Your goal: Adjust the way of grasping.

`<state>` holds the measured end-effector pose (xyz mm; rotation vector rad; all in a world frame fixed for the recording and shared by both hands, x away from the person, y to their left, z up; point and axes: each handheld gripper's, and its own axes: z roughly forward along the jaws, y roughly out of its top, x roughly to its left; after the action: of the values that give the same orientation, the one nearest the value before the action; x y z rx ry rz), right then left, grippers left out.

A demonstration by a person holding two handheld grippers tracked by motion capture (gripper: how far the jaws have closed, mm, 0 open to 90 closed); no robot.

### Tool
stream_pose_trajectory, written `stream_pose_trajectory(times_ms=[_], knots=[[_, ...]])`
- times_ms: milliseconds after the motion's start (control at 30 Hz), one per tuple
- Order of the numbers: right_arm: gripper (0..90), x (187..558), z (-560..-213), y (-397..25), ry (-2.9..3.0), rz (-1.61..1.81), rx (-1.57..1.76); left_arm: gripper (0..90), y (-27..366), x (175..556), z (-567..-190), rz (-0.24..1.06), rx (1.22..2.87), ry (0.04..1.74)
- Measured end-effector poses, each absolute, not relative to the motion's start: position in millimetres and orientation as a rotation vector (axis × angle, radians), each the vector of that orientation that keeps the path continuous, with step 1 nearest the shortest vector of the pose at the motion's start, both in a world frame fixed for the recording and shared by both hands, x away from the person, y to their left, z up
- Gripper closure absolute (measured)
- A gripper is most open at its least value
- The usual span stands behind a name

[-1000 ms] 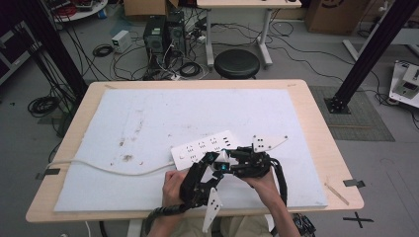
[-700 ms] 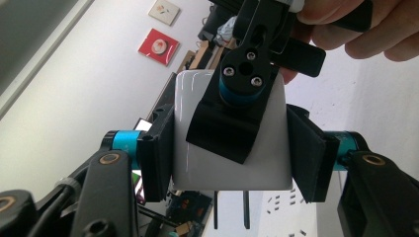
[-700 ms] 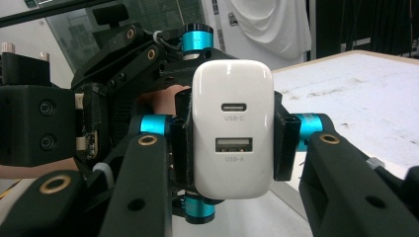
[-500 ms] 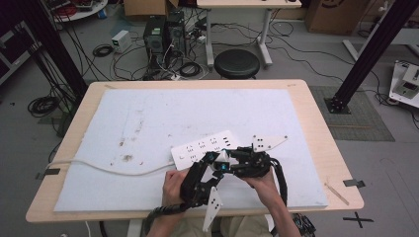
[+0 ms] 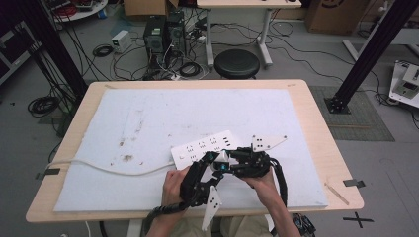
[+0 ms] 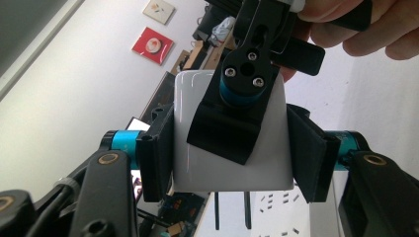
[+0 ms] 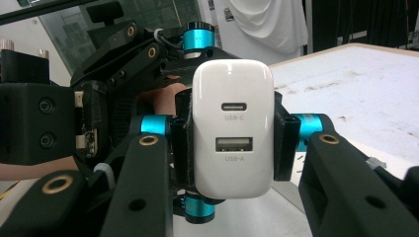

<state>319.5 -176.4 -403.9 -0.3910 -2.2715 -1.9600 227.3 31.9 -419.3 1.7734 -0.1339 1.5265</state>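
Both grippers hold one white charger above the near edge of the table, just in front of the power strip.

The left gripper point(image 6: 232, 148) has its jaws closed on the charger's point(image 6: 232, 138) sides, and the right gripper point(image 7: 232, 138) clamps the same charger point(image 7: 232, 128), USB ports facing its camera. This looks like a handover or a re-grip before plugging in. Two prongs seem to point toward the power strip point(image 5: 207, 147), though the angle is hard to read. Next, one gripper should let go while the other lines the prongs up with a socket.
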Motion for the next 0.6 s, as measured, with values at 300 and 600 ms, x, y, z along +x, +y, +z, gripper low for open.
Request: stream_pose_trajectory(times_ms=[300,600], knots=[[63.5,321.0,-403.9,-178.6,-2.269,-1.966,-0.414,32.0,31.4,229.4,-421.8,1.499,1.792,-0.122],[63.4,322.0,-404.5,-179.2,-2.274,-1.969,-0.424,26.5,34.3,228.0,-417.6,1.488,1.787,-0.080]])
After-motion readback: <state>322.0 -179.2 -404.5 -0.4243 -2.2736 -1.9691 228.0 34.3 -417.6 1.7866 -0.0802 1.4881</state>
